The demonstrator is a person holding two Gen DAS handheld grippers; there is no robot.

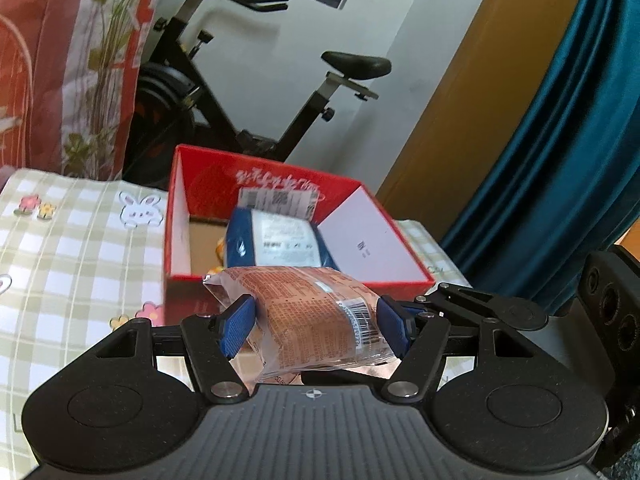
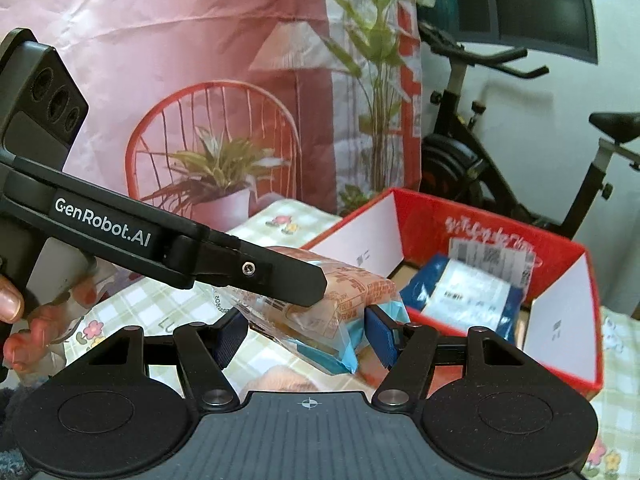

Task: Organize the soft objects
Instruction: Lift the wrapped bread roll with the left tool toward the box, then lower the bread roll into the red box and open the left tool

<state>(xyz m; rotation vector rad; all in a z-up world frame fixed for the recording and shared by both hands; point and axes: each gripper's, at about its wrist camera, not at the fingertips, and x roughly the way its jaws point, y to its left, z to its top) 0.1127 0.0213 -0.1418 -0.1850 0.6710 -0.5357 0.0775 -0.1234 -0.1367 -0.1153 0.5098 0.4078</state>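
The left gripper [image 1: 316, 326] clamps a soft orange plastic-wrapped packet [image 1: 316, 320] between its blue pads, just short of an open red cardboard box [image 1: 180, 184] on a checked tablecloth [image 1: 72, 256]. The right gripper [image 2: 306, 336] pinches a blue-edged clear-wrapped packet [image 2: 336, 344] beside it. A blue packet with a white label [image 1: 280, 240] already lies inside the box. Both packets likely need carrying above the near wall, then lowering into the free space before release.

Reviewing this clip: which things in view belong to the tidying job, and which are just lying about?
Job:
- orange packet, clamped by left gripper
- blue-edged packet, clamped by right gripper
- red box
- blue packet inside the box

Just about:
- exercise bike
- teal curtain
- floral cloth
- checked cover
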